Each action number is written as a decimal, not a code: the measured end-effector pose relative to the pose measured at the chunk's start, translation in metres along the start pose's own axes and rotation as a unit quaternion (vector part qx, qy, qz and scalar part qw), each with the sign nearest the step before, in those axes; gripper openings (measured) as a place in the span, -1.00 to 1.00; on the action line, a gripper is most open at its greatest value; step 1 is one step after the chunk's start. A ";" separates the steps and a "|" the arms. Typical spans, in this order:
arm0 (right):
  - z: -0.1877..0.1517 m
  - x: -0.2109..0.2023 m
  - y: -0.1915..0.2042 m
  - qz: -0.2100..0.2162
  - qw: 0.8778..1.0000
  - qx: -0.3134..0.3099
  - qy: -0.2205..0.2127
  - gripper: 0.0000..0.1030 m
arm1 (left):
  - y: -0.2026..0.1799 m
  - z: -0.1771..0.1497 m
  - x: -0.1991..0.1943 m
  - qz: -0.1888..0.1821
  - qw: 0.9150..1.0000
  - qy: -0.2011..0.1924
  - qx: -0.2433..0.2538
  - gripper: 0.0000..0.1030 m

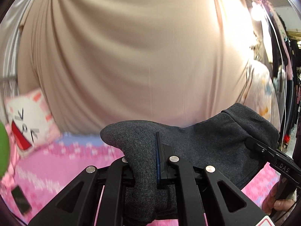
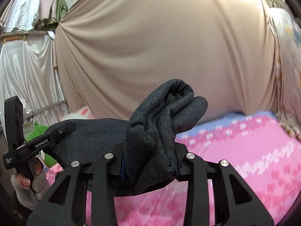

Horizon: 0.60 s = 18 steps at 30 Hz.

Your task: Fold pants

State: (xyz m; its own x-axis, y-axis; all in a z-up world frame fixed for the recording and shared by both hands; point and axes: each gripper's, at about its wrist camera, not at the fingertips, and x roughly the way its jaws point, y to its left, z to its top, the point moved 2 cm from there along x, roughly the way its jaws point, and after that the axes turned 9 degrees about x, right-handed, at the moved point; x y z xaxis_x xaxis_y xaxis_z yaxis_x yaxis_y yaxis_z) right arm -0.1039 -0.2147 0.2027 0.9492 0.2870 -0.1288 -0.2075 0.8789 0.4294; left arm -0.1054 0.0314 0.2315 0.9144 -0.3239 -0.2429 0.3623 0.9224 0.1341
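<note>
A beige curtain (image 1: 131, 52) hangs across the background, and below it lies a bed with a pink patterned bedspread (image 2: 244, 160) that has a lilac band at the far edge. In the left wrist view a white cushion with red and black marks (image 1: 28, 120) lies beyond the jaws to the left, and a dark phone-like thing (image 1: 19, 201) lies on the bedspread, low at the left. In the right wrist view white drapery (image 2: 24, 71) and hanging clothes (image 2: 24, 11) are far to the left of the jaws.

The dark grey pants (image 1: 207, 137) are lifted above the bed and stretch between the two grippers. The left gripper (image 1: 150, 162) has its jaws clenched on a thick fold of the pants, which bulges over the jaws and hangs down between the black arms. The right gripper (image 2: 150, 162) grasps another bunch of the same pants (image 2: 160, 122); the cloth fills the gap between its jaws, rises above them as a rolled lump and drops below them.

To the right of the left jaws, the other gripper (image 1: 263, 150) is visible touching the edge of the pants, with a hand (image 1: 280, 201) under it. To the left of the right jaws, the other gripper (image 2: 60, 131) presses on the pants, held by a hand (image 2: 28, 177).
</note>
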 end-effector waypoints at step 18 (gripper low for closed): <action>0.024 0.183 -0.084 -0.090 0.996 -0.011 -0.003 0.76 | 0.068 0.003 0.184 0.009 0.999 0.027 -0.024 0.08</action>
State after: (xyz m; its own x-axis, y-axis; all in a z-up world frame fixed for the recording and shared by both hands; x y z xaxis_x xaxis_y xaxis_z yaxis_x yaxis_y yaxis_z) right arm 0.0931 -0.2444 0.1643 0.9727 0.1226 -0.1972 -0.0393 0.9239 0.3806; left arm 0.0883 0.0334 0.1989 0.9091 -0.2972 -0.2919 0.3362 0.9372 0.0928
